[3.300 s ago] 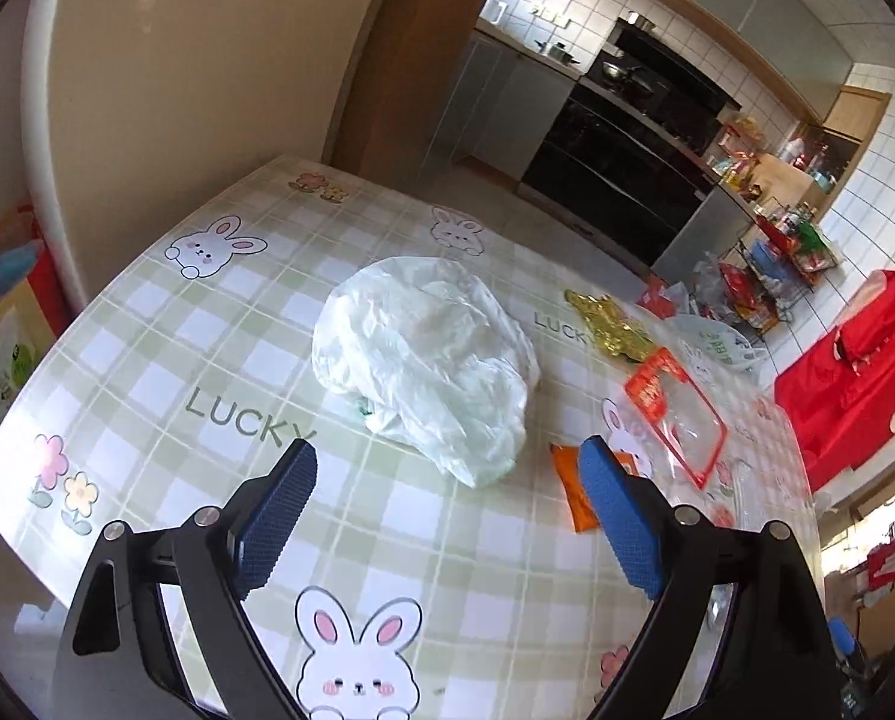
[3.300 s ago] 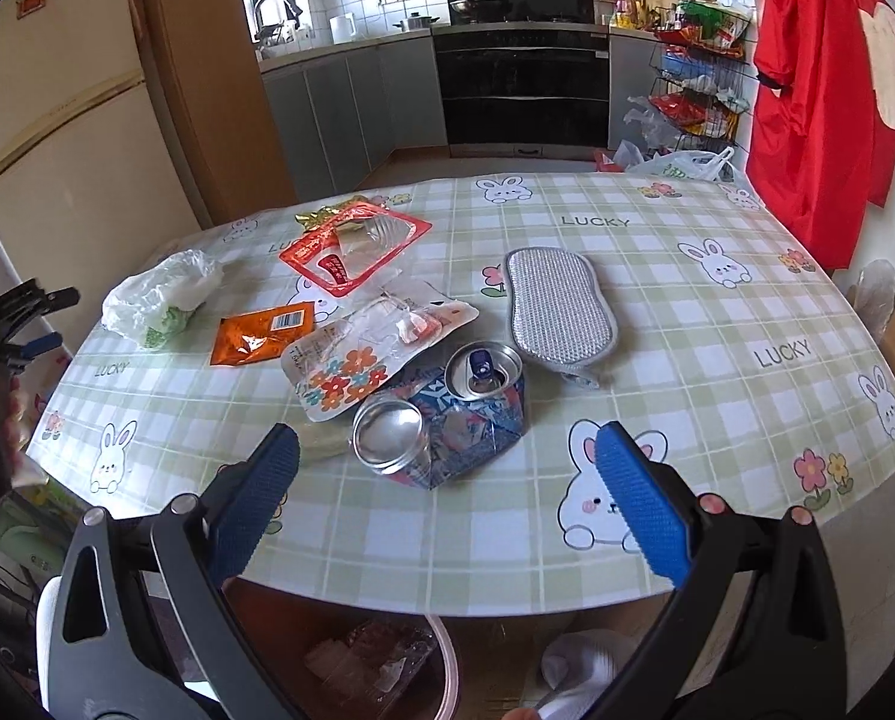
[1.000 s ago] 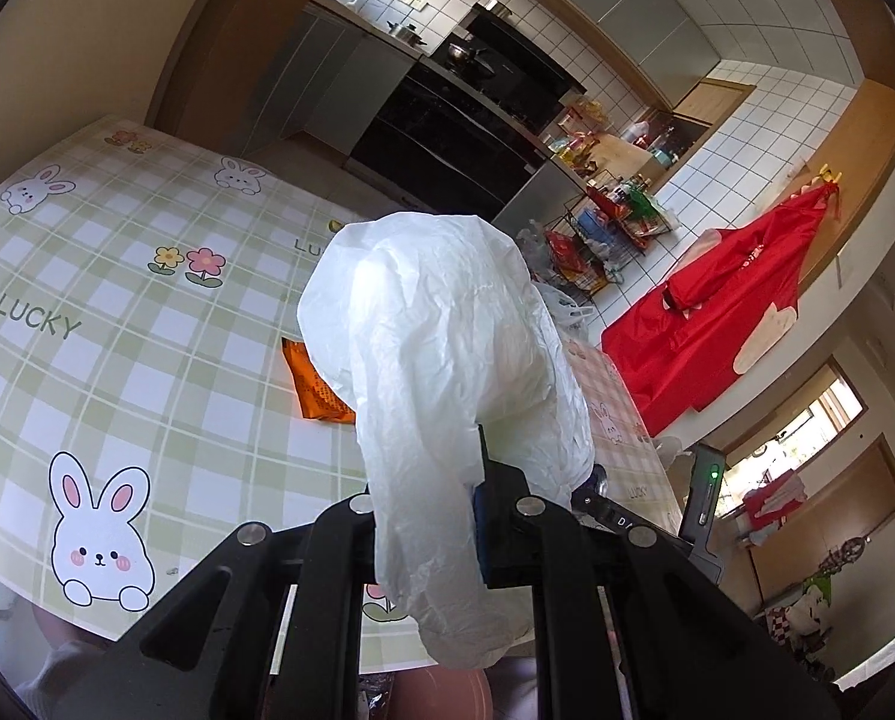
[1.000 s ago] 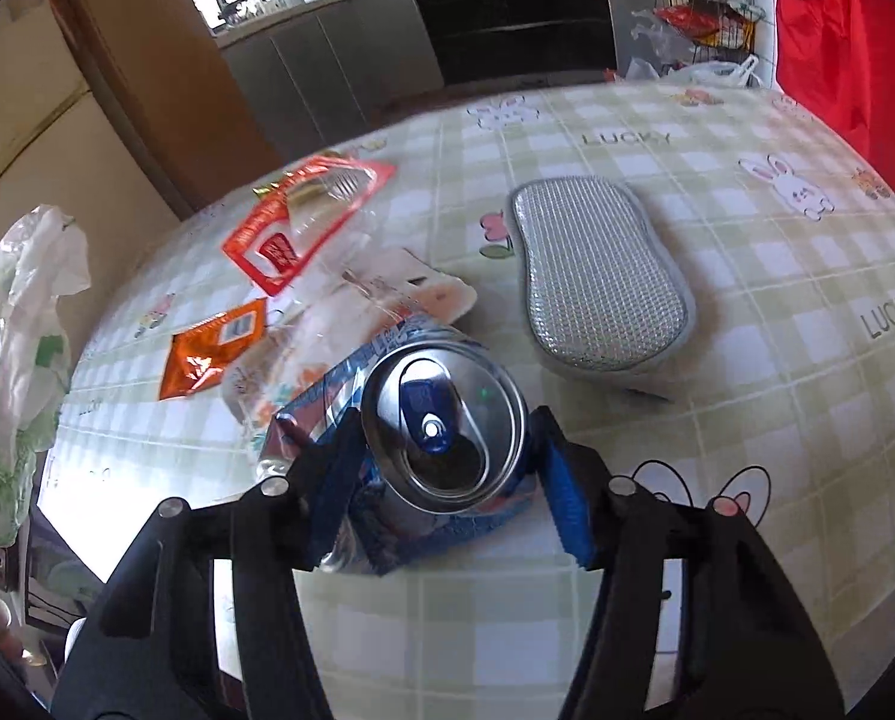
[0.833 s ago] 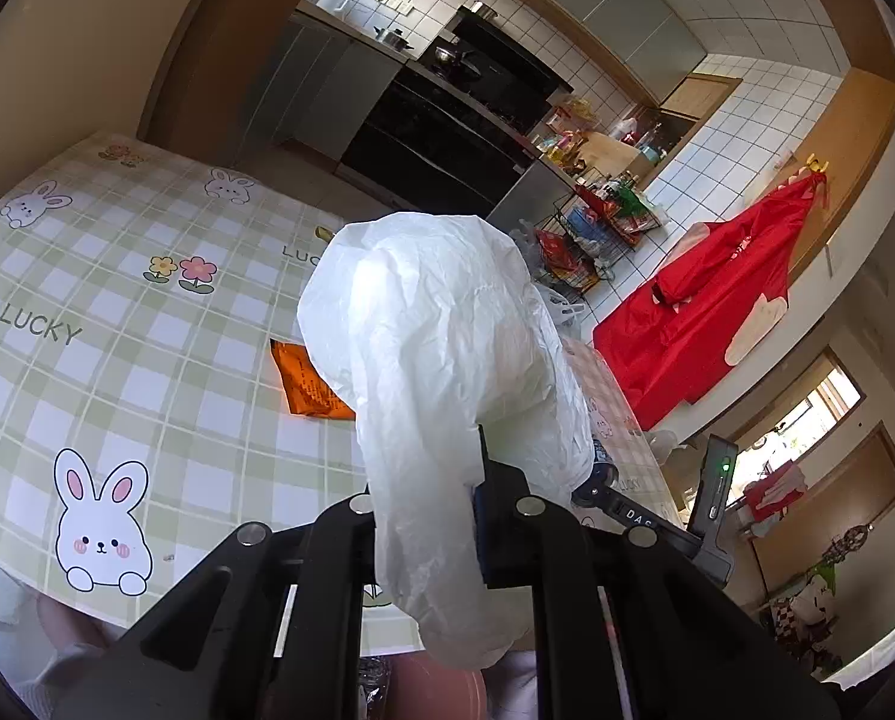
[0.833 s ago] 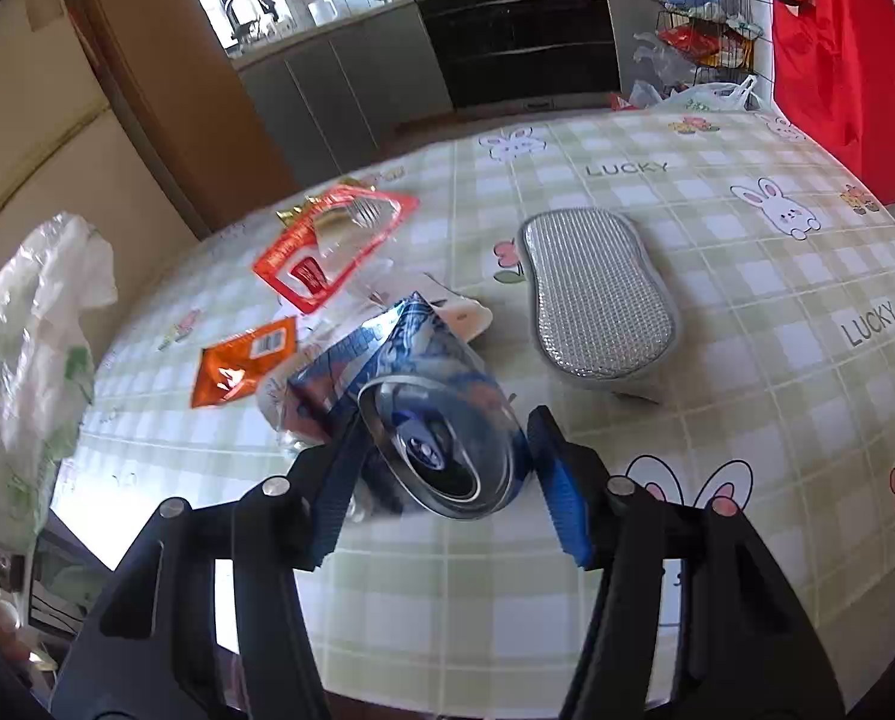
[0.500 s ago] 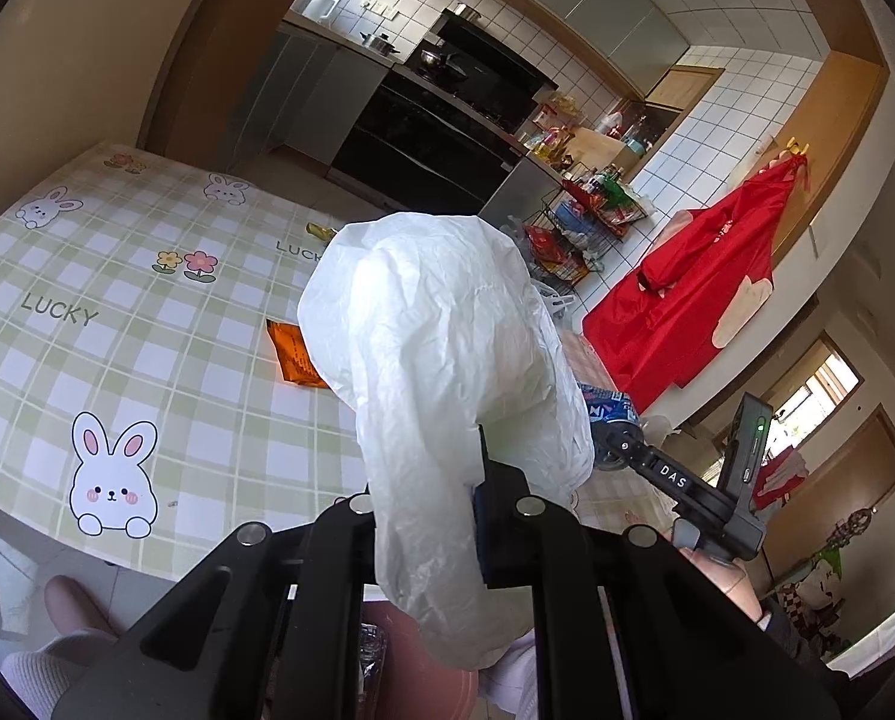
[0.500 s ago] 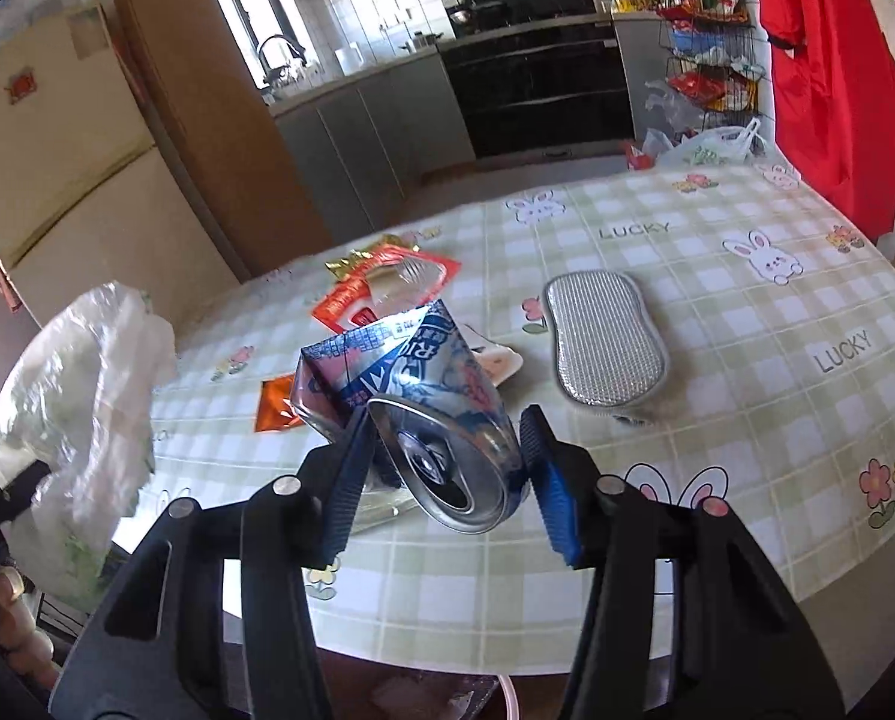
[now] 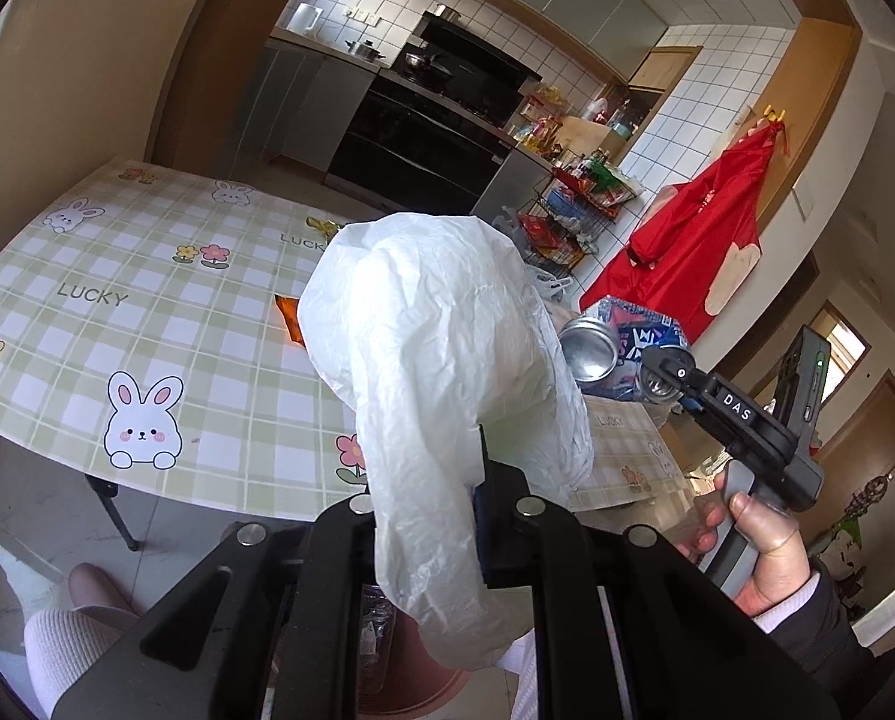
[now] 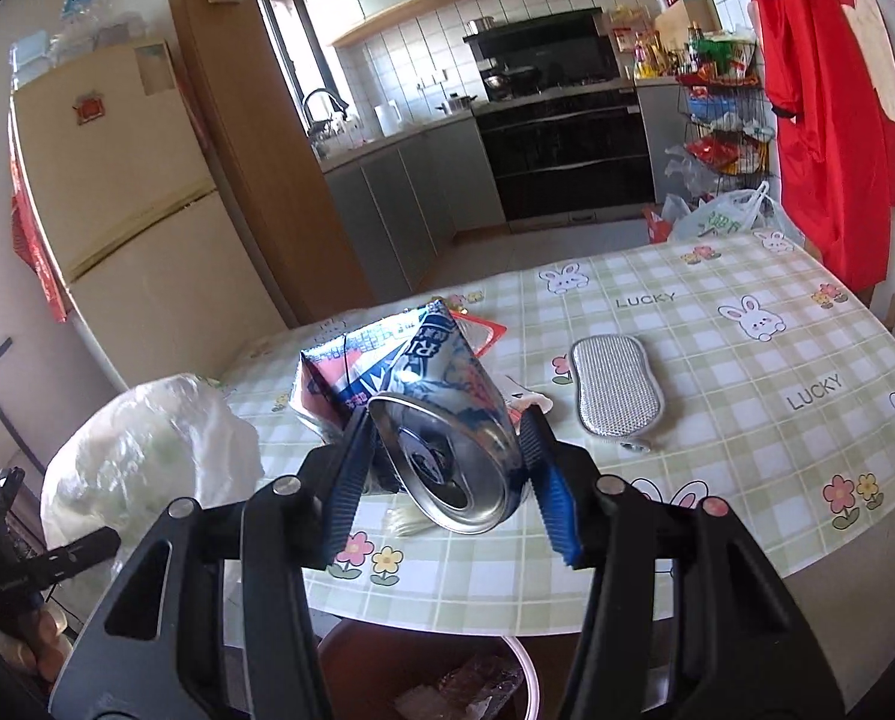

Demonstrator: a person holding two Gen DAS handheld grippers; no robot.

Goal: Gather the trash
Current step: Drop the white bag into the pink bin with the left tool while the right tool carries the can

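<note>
White crumpled plastic bag (image 9: 447,372) first, at the far left: the left gripper (image 9: 477,516) has its fingers pinched narrow on the bag's lower fold, and the bag stands up off the table, ballooning toward 12 o'clock of the jaws, off the table's near edge. In the right wrist view the same bag (image 10: 147,450) shows at 9 o'clock, beside the table's near corner.

Table (image 10: 747,480) in the middle, green-check cloth with rabbits and "LUCKY" print. On it, at 10 o'clock from the bag in the left view, an orange wrapper (image 9: 288,315), partly hidden. Further right, a grey scrubbing pad (image 10: 618,384) lies flat, with a red-edged packet (image 10: 486,333) behind the can.

Right gripper (image 10: 447,468): blue pads press both sides of a crushed blue drink can (image 10: 441,414), held clear of the cloth, open end tilted toward the camera. A hand (image 9: 765,546) grips its handle.

Below, at 6 o'clock, the rim of a reddish bin (image 10: 519,669) with clear wrappers inside.
</note>
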